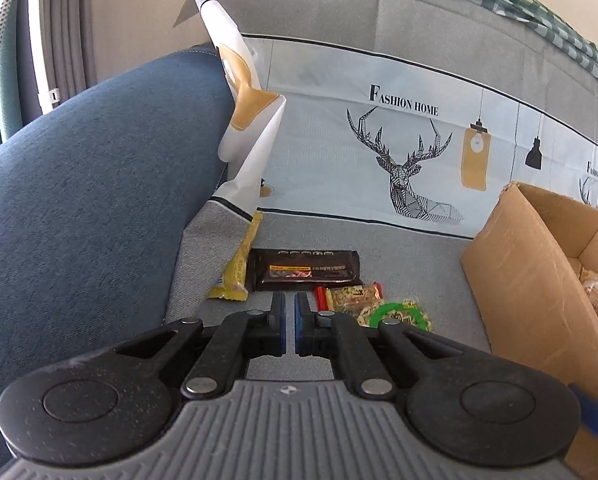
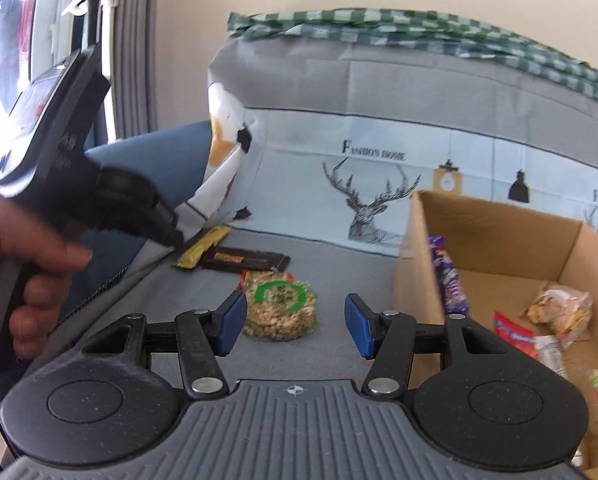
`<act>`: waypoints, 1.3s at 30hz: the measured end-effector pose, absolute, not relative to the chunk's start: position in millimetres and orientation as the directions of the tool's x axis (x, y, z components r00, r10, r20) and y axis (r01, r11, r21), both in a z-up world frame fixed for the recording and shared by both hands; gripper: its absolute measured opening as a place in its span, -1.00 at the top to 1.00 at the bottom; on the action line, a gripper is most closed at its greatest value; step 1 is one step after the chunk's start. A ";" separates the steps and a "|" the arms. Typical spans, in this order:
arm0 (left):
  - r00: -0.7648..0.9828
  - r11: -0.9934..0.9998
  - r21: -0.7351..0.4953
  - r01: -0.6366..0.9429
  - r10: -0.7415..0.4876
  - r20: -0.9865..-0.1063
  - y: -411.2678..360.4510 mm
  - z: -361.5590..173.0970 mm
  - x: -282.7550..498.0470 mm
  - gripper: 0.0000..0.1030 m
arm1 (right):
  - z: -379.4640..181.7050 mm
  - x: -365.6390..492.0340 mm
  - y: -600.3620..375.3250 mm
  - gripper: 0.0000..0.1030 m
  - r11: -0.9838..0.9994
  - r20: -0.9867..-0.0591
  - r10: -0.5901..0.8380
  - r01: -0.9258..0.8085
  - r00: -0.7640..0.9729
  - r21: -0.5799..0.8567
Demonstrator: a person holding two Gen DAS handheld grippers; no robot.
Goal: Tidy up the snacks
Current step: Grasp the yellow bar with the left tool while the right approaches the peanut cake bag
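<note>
On the grey sofa seat lie a yellow snack bar [image 1: 237, 264], a black packet [image 1: 305, 270] and a clear bag of snacks with a green ring label [image 1: 375, 306]. My left gripper [image 1: 290, 300] hovers just short of the black packet, shut, with nothing between its blue pads. My right gripper [image 2: 295, 316] is open and holds nothing. The green-ring bag [image 2: 281, 308] lies beyond it, close to its left finger. The yellow bar [image 2: 203, 250] and the black packet [image 2: 247, 260] rest further back. At the left of the right wrist view a hand [image 2: 27, 248] holds the left gripper's handle.
An open cardboard box [image 2: 499, 236] stands on the seat at right, with a purple packet [image 2: 449, 276] leaning on its wall and several wrapped snacks inside. A deer-print cover [image 1: 379, 160] hangs on the sofa back. A blue armrest [image 1: 99, 180] bounds the left side.
</note>
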State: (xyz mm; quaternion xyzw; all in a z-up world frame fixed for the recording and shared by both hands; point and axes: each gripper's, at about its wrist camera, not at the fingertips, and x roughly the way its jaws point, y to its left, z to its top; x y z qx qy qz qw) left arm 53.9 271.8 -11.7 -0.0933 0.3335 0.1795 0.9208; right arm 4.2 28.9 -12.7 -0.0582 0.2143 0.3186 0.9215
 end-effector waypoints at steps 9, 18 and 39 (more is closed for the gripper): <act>0.700 0.909 -0.025 -0.416 0.303 -0.647 280.8 -33.9 95.9 0.91 | -35.7 24.3 65.1 -0.21 0.769 -0.489 0.574 -0.638 0.656 0.048; 0.649 0.875 0.017 -0.485 0.372 -0.664 303.7 -61.1 132.7 0.81 | -57.7 72.7 94.5 -0.66 0.831 -0.538 0.513 -0.545 0.669 0.115; 0.530 0.803 0.111 -0.586 0.483 -0.697 324.1 -82.4 160.7 0.71 | -94.2 113.0 126.8 -0.71 0.828 -0.615 0.501 -0.544 0.609 0.137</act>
